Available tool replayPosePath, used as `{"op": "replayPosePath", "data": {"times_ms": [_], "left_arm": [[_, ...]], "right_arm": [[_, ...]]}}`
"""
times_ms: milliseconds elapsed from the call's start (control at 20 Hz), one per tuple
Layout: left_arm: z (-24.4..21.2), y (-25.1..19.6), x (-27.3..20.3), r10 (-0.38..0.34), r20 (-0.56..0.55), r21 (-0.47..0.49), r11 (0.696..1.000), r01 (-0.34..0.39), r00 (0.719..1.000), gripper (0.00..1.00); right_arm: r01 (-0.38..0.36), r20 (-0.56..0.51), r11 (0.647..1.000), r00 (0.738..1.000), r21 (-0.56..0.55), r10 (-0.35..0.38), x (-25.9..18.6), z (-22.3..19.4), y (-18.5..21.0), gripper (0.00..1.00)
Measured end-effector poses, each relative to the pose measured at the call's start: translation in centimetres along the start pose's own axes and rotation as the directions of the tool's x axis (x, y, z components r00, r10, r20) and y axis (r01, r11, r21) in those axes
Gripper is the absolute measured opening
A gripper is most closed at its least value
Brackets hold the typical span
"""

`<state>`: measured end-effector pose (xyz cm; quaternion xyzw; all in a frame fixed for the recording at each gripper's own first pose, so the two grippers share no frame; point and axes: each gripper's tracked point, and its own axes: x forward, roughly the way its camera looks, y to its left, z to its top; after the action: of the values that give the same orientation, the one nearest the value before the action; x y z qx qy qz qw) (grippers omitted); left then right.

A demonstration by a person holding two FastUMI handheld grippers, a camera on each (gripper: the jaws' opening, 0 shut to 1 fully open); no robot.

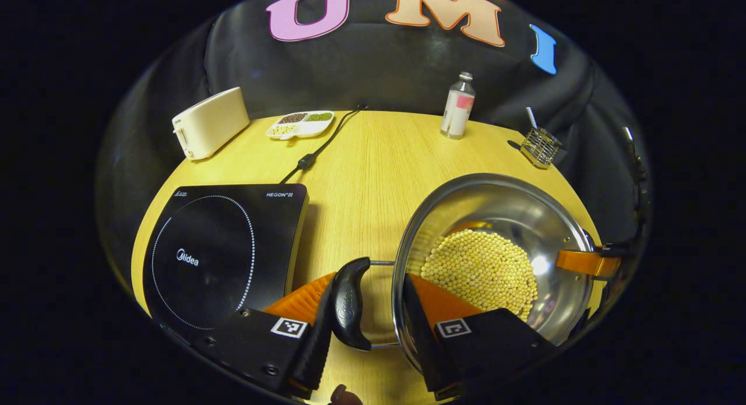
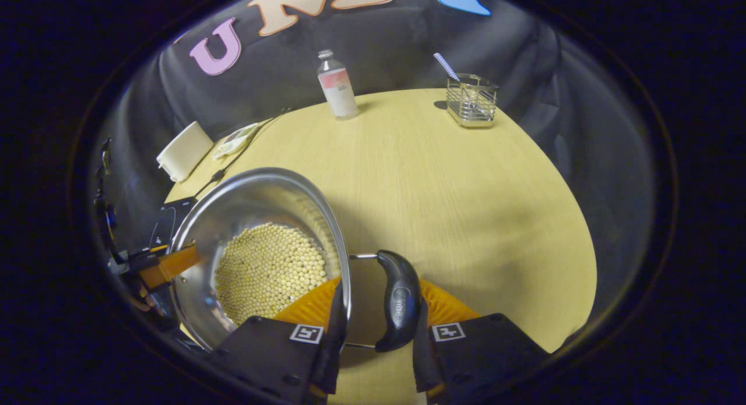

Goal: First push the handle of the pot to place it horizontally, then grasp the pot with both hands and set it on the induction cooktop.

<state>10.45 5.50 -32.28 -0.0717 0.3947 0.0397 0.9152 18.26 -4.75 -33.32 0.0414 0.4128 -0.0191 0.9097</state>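
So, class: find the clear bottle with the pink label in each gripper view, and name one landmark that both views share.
Left gripper view: the bottle stands upright at the table's far edge, right of centre, left of the wire basket.
Right gripper view: the bottle stands at the far edge, left of centre, again left of the wire basket.
Shared landmark: the steel pot holding yellow beans.

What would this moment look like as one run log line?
left gripper: straddling pot rim at handle | right gripper: same, opposite handle | pot: on table, beside cooktop

table (image 2: 443,178): round, pale wood | wall (image 2: 396,49): black cloth
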Motion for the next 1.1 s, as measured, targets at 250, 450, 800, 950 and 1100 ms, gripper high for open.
{"op": "replayPosePath", "data": {"times_ms": [250, 450, 800, 950, 1100], "left_arm": [[0.6, -0.1, -1.2, 0.018, 0.012, 0.002, 1.0, -0.018, 1.0, 0.66], [1.5, 0.0, -2.3, 0.027, 0.023, -0.005, 1.0, -0.027, 0.999, 0.67], [3.1, 1.8, -5.0, -0.017, 0.021, -0.017, 1.0, 0.017, 1.0, 0.66], [3.1, 4.0, -5.9, -0.034, 0.0, -0.027, 0.999, 0.034, 0.999, 0.66], [3.5, 7.0, -6.8, -0.028, 0.008, -0.008, 1.0, 0.028, 1.0, 0.66]], "right_arm": [[-0.01, -0.008, 1.0, 1.0, -0.001, 0.01, -0.8, 0.5, -0.1, 0.53], [-0.018, 0.003, 1.0, 1.0, -0.012, 0.018, -1.8, 1.5, 0.4, 0.52], [0.009, 0.029, 1.0, 1.0, -0.017, -0.009, -5.3, 2.8, 2.9, 0.52], [0.025, 0.03, 1.0, 0.999, -0.018, -0.024, -6.3, 2.2, 5.3, 0.46], [0.02, 0.032, 1.0, 0.999, -0.005, -0.02, -6.5, 1.7, 8.4, 0.47]]}}
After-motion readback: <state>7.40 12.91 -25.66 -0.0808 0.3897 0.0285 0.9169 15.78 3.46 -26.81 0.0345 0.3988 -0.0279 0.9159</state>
